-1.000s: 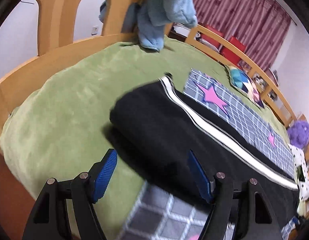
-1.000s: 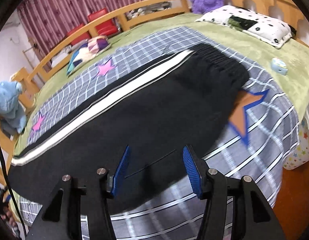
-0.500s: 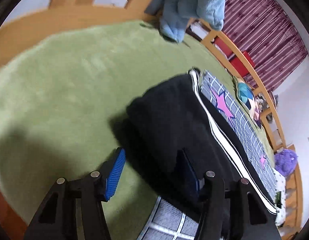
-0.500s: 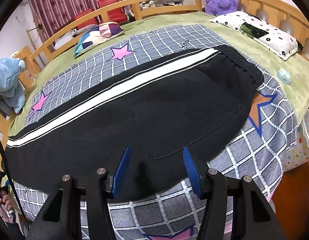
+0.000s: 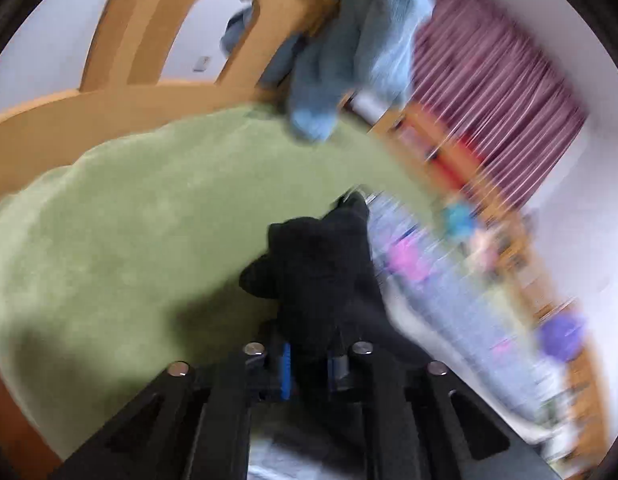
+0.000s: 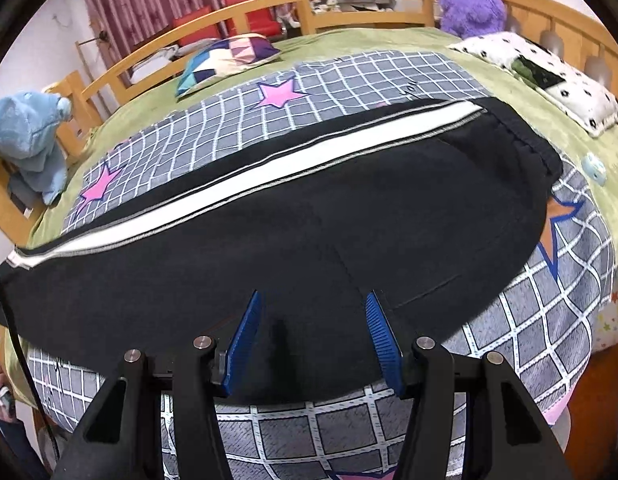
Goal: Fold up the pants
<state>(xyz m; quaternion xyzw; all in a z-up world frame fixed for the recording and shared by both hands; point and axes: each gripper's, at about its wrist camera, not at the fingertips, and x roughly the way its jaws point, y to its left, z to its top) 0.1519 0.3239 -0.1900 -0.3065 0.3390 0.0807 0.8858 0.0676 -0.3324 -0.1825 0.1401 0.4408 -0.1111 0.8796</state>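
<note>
Black pants with a white side stripe lie flat across a grey checked blanket on the bed. Their waistband is at the right and the leg ends at the left. My right gripper is open, its blue pads over the near edge of the pants at mid-length. In the blurred left wrist view my left gripper is shut on the leg end of the pants, which is bunched and lifted above the green bedspread.
A wooden bed rail runs around the bed. A blue plush hangs on the left post. A patchwork cushion, a purple plush, a spotted pillow and a small blue object lie around the pants.
My left gripper has closed on the leg end of the pants and lifted it. My right gripper stays open and now sits over the mid-length of the pants.
</note>
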